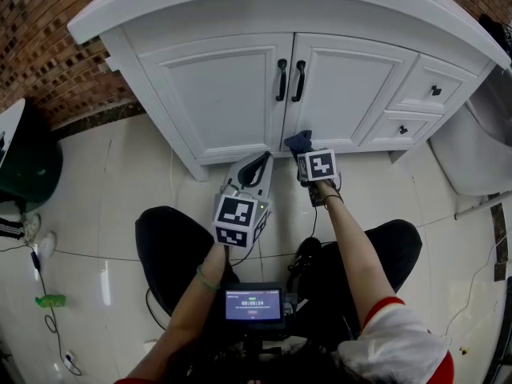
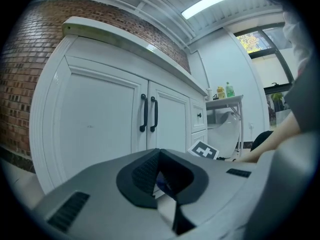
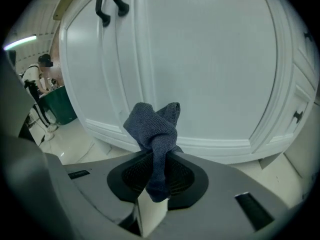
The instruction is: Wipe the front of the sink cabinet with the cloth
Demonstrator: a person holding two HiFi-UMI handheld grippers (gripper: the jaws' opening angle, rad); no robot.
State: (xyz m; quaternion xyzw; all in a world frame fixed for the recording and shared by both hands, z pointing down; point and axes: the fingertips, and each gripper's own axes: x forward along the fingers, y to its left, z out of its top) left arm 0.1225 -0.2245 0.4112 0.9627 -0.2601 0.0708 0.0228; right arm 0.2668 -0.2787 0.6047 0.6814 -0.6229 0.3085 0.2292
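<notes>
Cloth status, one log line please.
right gripper: shut on cloth | cloth: at base of cabinet door, contact unclear | left gripper: shut, empty

left hand-held gripper (image 2: 161, 171), jaws together, before white sink cabinet (image 2: 100, 129)

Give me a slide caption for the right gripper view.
Right gripper clamps a bunched dark blue cloth close to the white sink cabinet front.

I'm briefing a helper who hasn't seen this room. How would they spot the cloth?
Find the white sink cabinet by the brick wall. Near the foot of its doors, the right hand-held gripper is shut on the cloth. It is a bunched dark blue-grey rag, unlike the hard black handles above.
</notes>
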